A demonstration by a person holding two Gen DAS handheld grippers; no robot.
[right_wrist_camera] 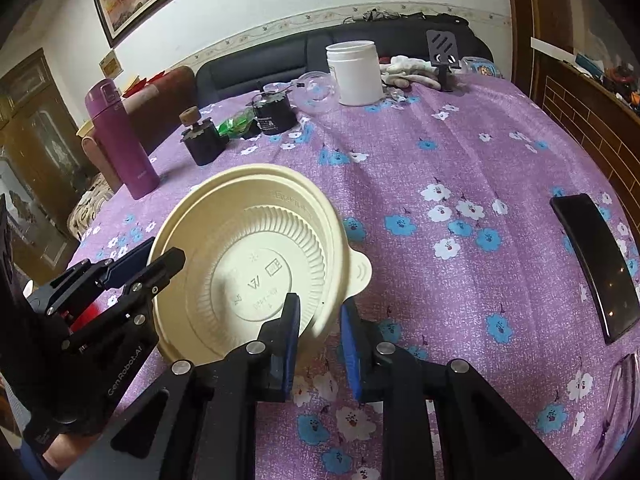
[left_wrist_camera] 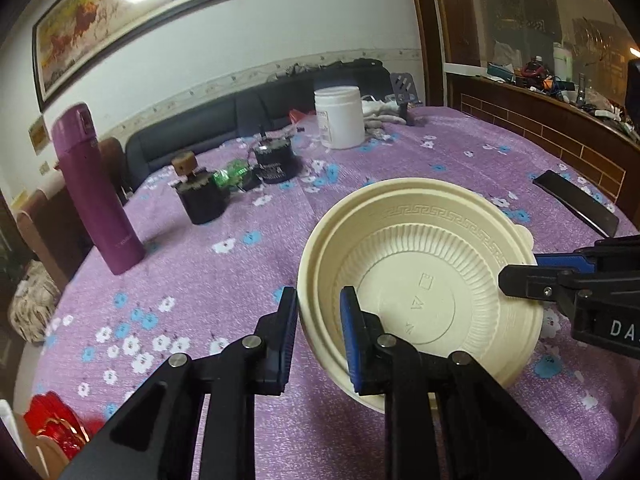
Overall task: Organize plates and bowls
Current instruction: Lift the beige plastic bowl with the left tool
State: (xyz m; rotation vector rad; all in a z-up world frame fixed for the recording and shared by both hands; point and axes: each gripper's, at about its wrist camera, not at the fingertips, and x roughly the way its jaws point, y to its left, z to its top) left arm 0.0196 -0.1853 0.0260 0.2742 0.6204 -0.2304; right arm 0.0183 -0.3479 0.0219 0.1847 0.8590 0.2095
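Note:
A cream plastic bowl (left_wrist_camera: 420, 280) (right_wrist_camera: 256, 248) with a ribbed inside and a small tab sits nested in a second cream bowl, over the purple flowered tablecloth (left_wrist_camera: 240, 280). The pair looks tilted. My left gripper (left_wrist_camera: 320, 320) (right_wrist_camera: 162, 254) is shut on the near-left rim, one finger inside and one outside. At the opposite rim my right gripper (right_wrist_camera: 320, 320) (left_wrist_camera: 520, 270) is shut too, next to the tab. Whether the bowls touch the cloth I cannot tell.
A purple flask (left_wrist_camera: 96, 192) stands at the left. Two small black jars (left_wrist_camera: 200, 200), a green wrapper and a white tub (left_wrist_camera: 340, 118) stand farther back. A black phone (right_wrist_camera: 596, 264) lies to the right, with a clear glass (right_wrist_camera: 624, 392) at the right edge.

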